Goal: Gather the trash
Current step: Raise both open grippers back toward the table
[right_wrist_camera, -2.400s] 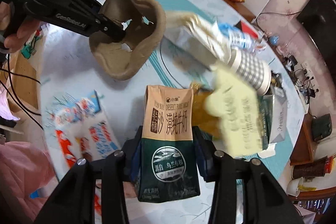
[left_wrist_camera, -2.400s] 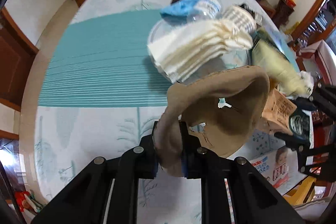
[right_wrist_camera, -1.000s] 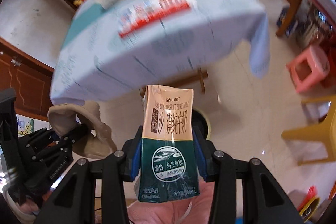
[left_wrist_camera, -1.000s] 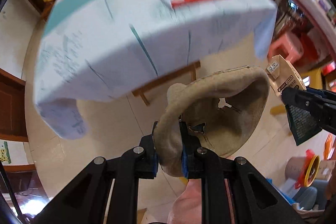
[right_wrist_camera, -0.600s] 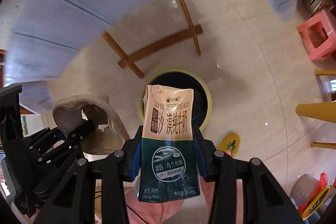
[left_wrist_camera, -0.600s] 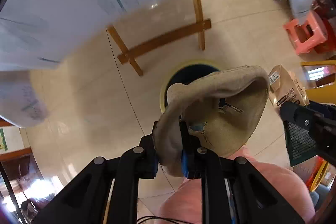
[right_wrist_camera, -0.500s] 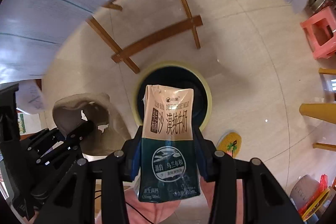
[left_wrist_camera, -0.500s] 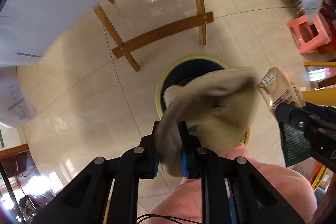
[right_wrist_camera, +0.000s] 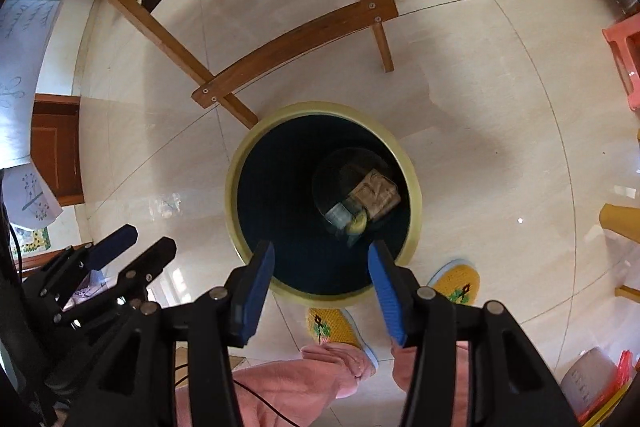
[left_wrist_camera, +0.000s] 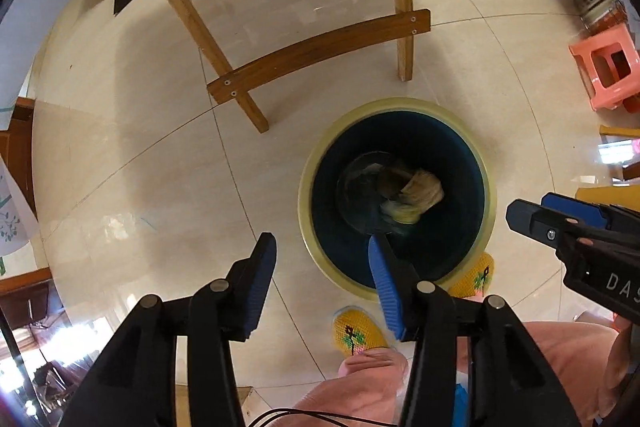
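**Kid:** What does the left camera see?

**Big sister:** The left gripper [left_wrist_camera: 322, 251] points down at the floor [left_wrist_camera: 168, 147]. Its two blue fingers [left_wrist_camera: 262, 281] are wide apart, and nothing is between them. One finger tip sits in front of the bin's [left_wrist_camera: 308, 163] near edge.

**Kid:** Where is the trash?

**Big sister:** Down at the bottom of the bin. There is a brown paper lump [left_wrist_camera: 416, 189] lying there. It is dark and a bit blurry, so I can't tell just what it is.

**Kid:** What else?

**Big sister:** The right gripper [left_wrist_camera: 560, 223] pokes in from the right side. From here I can't tell how its fingers stand. Wooden table legs [left_wrist_camera: 320, 47] stand behind the bin. Two yellow slippers [left_wrist_camera: 356, 331] are just beside the bin, near pink pants [left_wrist_camera: 360, 395]. A pink stool [left_wrist_camera: 604, 71] is well off to the right.

**Kid:** And the right camera?

**Big sister:** The right gripper [right_wrist_camera: 321, 251] hangs right over the bin [right_wrist_camera: 236, 163]. Its blue fingers [right_wrist_camera: 256, 283] are spread wide too, and hold nothing. In the bottom lies a tan and green carton [right_wrist_camera: 372, 199]. The left gripper [right_wrist_camera: 136, 247] shows at the left, fingers parted. The slippers [right_wrist_camera: 332, 327] are by the bin's near side.
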